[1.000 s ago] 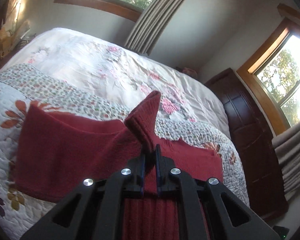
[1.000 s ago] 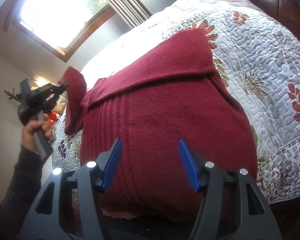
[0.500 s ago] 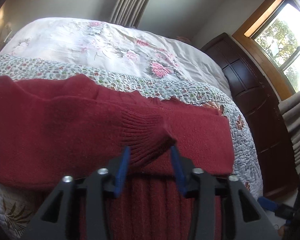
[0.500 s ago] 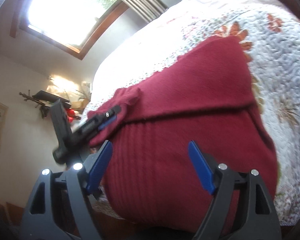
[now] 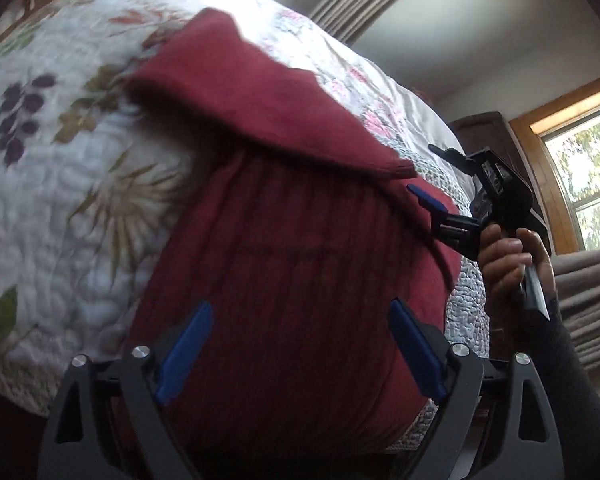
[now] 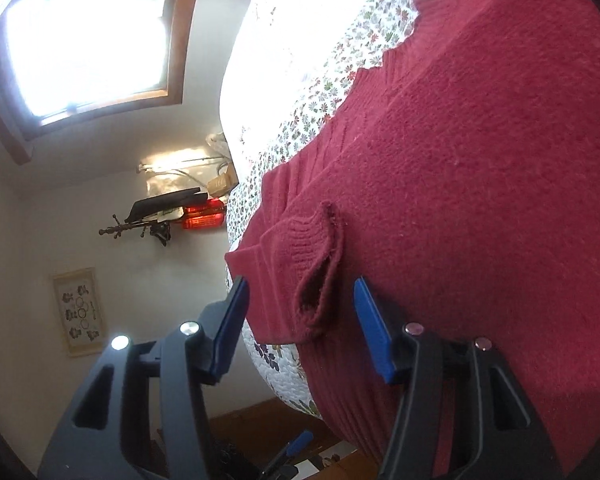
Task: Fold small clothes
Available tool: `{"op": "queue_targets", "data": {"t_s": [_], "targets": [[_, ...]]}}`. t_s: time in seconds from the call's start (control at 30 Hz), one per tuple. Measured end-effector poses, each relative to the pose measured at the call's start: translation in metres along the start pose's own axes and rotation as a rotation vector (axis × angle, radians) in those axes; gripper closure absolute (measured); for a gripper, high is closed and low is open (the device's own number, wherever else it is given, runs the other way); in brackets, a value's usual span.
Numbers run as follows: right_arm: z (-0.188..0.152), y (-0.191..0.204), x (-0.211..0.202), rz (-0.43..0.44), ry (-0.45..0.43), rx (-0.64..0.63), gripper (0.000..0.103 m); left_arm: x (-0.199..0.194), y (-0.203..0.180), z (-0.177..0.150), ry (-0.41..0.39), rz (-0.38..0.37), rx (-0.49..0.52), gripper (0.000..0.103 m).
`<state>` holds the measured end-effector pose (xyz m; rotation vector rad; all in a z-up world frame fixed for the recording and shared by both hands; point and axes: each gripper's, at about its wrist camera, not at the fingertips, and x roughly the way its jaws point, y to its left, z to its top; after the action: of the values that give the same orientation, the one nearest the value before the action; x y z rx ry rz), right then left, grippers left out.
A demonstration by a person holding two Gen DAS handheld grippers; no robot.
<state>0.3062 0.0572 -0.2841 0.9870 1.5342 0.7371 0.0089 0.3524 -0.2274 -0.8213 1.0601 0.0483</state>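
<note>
A dark red knit sweater lies flat on the quilted bed, with one sleeve folded across its body. My left gripper is open above the ribbed lower part of the sweater and holds nothing. The sleeve's ribbed cuff lies loose on the body near the sweater's edge. My right gripper is open, one pad on each side of that cuff, not closed on it. In the left wrist view the right gripper is held by a hand at the sweater's right side.
The floral quilt hangs over the bed's edges. A dark wooden door, a window and curtains stand to the right. A bright window, a wall fixture and a framed picture are on the other side.
My left gripper opened, dropped the sleeve cuff onto the sweater's body and drew back over the lower part. My right gripper swung over to the cuff, still open.
</note>
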Motion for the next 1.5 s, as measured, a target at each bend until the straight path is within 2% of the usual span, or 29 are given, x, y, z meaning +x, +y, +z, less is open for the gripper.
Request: {"op": "queue_targets", "data": {"t_s": [0.13,0.2,0.27,0.3,0.47,0.67,0.8,0.93,1.13,1.5], "targets": [[0.008,0.009,0.021,-0.022,0.028,-0.004,0.048,-0.014,0.037,-0.019,-0.014,0.019,-0.143,0.013],[0.010,0.017,0.030,-0.039,0.038,-0.021,0.055,-0.014,0.045,-0.021,-0.012,0.035,-0.172,0.013],[0.010,0.028,0.036,-0.100,0.045,-0.072,0.094,-0.014,0.047,-0.023,-0.012,0.042,-0.182,0.013],[0.010,0.034,0.036,-0.124,0.042,-0.097,0.096,-0.014,0.047,-0.022,-0.018,0.039,-0.181,0.013],[0.006,0.068,-0.001,-0.174,-0.028,-0.230,0.097,-0.014,0.043,-0.024,-0.024,0.020,-0.160,0.013],[0.011,0.091,-0.094,-0.193,-0.167,-0.322,0.097,-0.003,0.028,-0.018,0.003,0.001,-0.118,0.013],[0.017,0.081,-0.159,-0.215,-0.272,-0.326,0.097,0.006,0.017,-0.012,0.023,-0.015,-0.098,0.013],[0.022,0.051,-0.197,-0.234,-0.334,-0.273,0.097,0.012,0.007,-0.004,0.036,-0.033,-0.064,0.013],[0.029,-0.006,-0.214,-0.263,-0.350,-0.187,0.097,0.016,0.006,-0.001,0.056,-0.028,-0.067,0.012],[0.037,-0.055,-0.195,-0.294,-0.329,-0.090,0.097,0.017,0.002,-0.001,0.058,-0.020,-0.065,0.012]]}}
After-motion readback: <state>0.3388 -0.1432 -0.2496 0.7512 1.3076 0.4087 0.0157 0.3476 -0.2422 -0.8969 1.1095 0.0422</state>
